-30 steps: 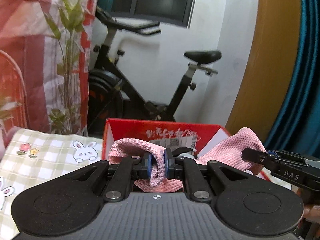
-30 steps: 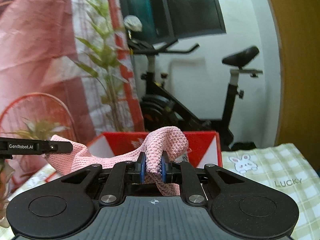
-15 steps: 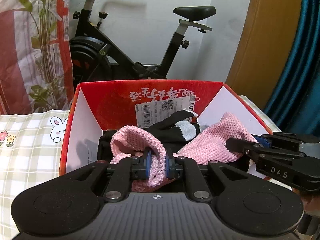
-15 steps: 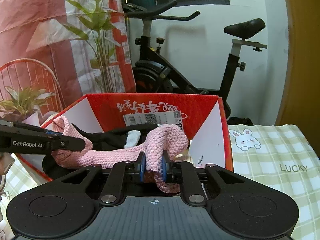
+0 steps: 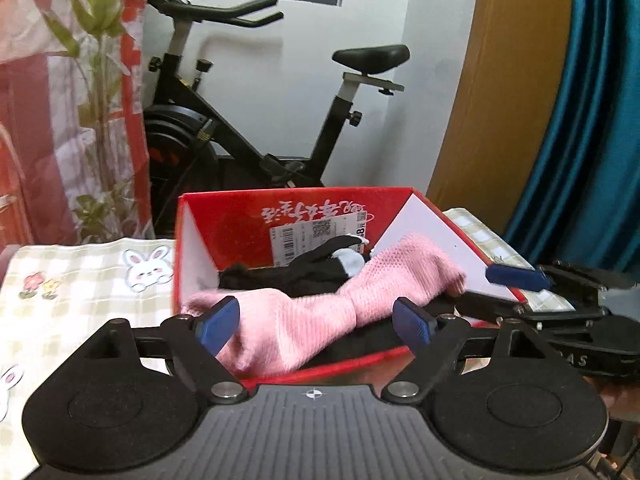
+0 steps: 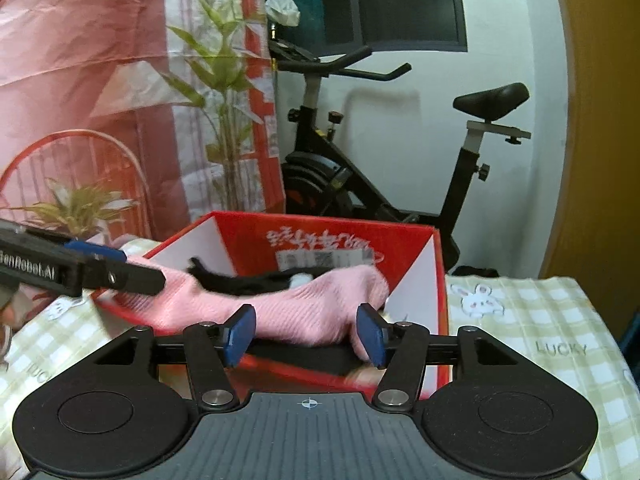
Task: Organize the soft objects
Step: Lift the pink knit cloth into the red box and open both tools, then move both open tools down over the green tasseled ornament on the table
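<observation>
Now: both claws letting go of the pink knit cloth over the red box.

Nearest, left claw (image 5: 316, 326) has its jaws opening, blue pads clear of the pink knit cloth (image 5: 320, 308), which lies loose between them. Right claw (image 6: 304, 334) is likewise opening, its pads apart from the cloth's other end, nothing gripped. The cloth's long axis runs crosswise, left claw to right claw, draped over the near rim and into the red box (image 5: 248, 216), on top of a black-and-white soft item (image 5: 320, 268). Each claw sits at one end, neither clearly nearer. Judgement: the cloth is delivered; retreat should go straight back to avoid snagging. The box stands on the checked-cloth counter (image 6: 520, 320); exercise bike (image 5: 260, 128) beyond.
</observation>
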Demonstrator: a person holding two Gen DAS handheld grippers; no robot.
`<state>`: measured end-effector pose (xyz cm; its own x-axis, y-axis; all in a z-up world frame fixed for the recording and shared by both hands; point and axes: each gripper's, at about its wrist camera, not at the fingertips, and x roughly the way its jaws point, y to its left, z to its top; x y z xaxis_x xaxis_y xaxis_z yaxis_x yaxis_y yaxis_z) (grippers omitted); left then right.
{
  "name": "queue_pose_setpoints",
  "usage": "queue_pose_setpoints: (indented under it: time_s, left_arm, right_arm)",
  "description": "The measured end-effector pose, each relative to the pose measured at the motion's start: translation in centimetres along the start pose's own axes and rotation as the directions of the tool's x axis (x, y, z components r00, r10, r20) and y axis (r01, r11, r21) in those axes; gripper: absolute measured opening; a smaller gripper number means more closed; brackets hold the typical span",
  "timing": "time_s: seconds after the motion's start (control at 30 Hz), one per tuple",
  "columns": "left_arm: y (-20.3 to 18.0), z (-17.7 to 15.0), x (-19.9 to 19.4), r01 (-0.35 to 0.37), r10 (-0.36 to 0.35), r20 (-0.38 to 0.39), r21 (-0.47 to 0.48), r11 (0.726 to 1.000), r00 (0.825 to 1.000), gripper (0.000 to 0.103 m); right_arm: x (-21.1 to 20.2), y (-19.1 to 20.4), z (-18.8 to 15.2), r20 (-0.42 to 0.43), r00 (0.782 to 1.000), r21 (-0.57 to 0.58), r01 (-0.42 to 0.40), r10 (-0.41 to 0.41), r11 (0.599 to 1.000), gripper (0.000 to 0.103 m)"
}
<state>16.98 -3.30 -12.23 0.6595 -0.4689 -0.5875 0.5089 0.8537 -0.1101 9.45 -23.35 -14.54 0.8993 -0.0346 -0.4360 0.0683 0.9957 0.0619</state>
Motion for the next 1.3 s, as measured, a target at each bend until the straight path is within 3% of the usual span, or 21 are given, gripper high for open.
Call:
queue_pose_setpoints:
  time_s: [0.3, 0.4, 0.47, 0.53, 0.7, 0.83, 1.3]
  left_arm:
    - [-0.2, -4.2, -3.8, -0.002, 0.002, -0.021, -0.047, 0.999, 1.0, 0.085]
    - [-0.5, -6.5, -4.5, 0.028, -0.031, -0.032, -0.077, 0.997, 0.999, 0.076]
    - [-0.8, -8.1, -4.4, 0.051, -0.059, -0.058, -0.118, 0.992, 0.997, 0.064]
    - [-0.9, -9.5, -4.3, 0.069, -0.083, -0.084, -0.159, 0.985, 0.993, 0.062]
    - [-1.2, -12.5, -3.4, 0.108, -0.149, -0.135, -0.269, 0.957, 0.98, 0.057]
    - [-1.6, -13.8, -2.7, 0.132, -0.186, -0.156, -0.305, 0.943, 0.97, 0.052]
    - [-1.8, -16.5, -1.9, 0.19, -0.262, -0.152, -0.374, 0.908, 0.953, 0.047]
  right_arm:
    - [-3.7, 1.9, -5.7, -0.094, 0.994, 0.056, -0.05, 0.055, 0.997, 0.053]
    - [-4.2, 2.8, -8.0, -0.144, 0.987, 0.048, -0.067, 0.073, 0.997, 0.053]
    - [-4.5, 3.3, -9.4, -0.18, 0.98, 0.047, -0.08, 0.087, 0.996, 0.053]
    - [-4.8, 3.6, -10.3, -0.204, 0.974, 0.057, -0.089, 0.098, 0.994, 0.053]
    - [-5.8, 4.2, -11.1, -0.214, 0.968, 0.052, -0.123, 0.131, 0.991, 0.053]
    - [-6.3, 4.9, -11.3, -0.223, 0.964, 0.03, -0.141, 0.144, 0.99, 0.053]
    - [-7.8, 3.5, -12.1, -0.264, 0.962, -0.005, -0.067, 0.063, 0.998, 0.054]
